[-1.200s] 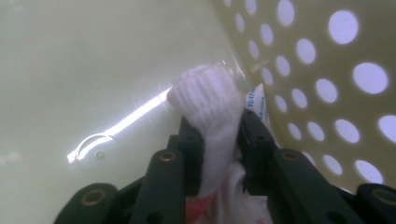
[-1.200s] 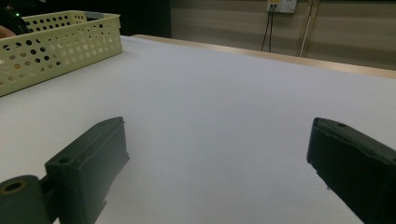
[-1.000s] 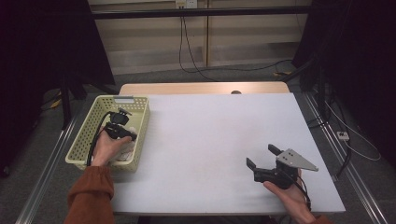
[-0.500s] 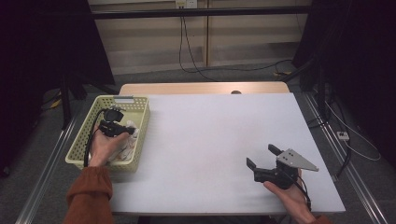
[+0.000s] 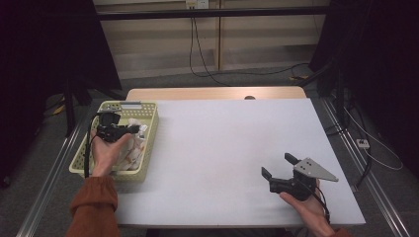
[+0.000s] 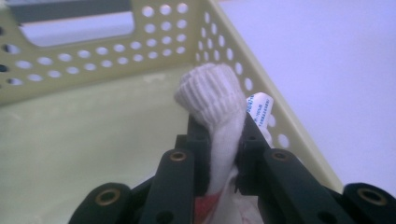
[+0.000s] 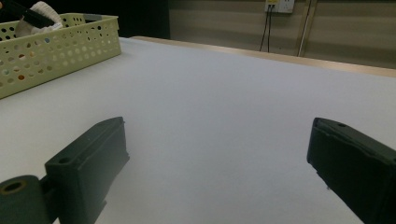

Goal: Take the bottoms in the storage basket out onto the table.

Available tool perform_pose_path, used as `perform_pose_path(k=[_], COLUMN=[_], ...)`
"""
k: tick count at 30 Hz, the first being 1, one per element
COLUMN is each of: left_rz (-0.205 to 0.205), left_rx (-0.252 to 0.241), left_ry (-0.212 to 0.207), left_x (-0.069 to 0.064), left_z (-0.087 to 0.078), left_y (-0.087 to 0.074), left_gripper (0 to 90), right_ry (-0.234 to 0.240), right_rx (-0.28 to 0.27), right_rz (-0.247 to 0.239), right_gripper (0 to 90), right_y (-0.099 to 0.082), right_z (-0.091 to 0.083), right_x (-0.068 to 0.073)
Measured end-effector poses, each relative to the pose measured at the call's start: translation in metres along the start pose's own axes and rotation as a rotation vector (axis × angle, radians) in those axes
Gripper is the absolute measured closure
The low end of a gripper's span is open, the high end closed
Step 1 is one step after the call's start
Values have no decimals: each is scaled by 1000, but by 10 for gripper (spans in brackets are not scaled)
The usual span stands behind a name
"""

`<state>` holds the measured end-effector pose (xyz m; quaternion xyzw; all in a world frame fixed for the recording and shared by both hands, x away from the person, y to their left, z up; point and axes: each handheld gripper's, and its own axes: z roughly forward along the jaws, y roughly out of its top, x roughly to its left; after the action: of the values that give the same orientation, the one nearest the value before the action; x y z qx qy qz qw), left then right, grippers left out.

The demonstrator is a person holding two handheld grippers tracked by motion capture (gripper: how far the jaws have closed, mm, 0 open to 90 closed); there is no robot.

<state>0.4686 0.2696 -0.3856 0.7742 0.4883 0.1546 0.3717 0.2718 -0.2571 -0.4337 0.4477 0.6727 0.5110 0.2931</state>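
A white knitted glove (image 6: 211,95) with red marks low on it is pinched between the black jaws of my left gripper (image 6: 224,135), cuff end up. This happens inside a pale yellow perforated basket (image 6: 116,60). From above, the left gripper (image 5: 129,130) hovers over the basket (image 5: 150,143) at the table's left, with the glove (image 5: 140,130) at its tips. My right gripper (image 5: 277,166) rests low over the white table (image 5: 222,143) near the front right, jaws wide apart and nothing between them. In the right gripper view, the right gripper (image 7: 219,154) faces bare tabletop.
More white items with red and orange marks (image 5: 129,153) lie in the basket. A white label with blue print (image 6: 259,108) sits behind the glove. The basket (image 7: 56,46) stands far left of the right gripper. Cables run on the floor beyond the table.
My left gripper has shifted slightly left over the basket, still holding the white glove. The right gripper has stayed put.
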Motion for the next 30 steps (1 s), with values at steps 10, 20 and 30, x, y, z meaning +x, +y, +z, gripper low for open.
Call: perform_pose_path(k=[10, 20, 30], left_rz=[-6, 9, 11], left_rx=[-113, -206, -288], left_ry=[28, 43, 51], left_x=[1, -1, -2], left_z=[-12, -23, -33], left_y=[2, 4, 4], left_gripper=[802, 803, 802], right_ry=[-2, 0, -2], right_rx=[-1, -1, -4], right_rz=[5, 3, 4], right_gripper=[50, 50, 50], right_y=[0, 0, 0], right_z=[0, 0, -1], right_x=[-1, 0, 0])
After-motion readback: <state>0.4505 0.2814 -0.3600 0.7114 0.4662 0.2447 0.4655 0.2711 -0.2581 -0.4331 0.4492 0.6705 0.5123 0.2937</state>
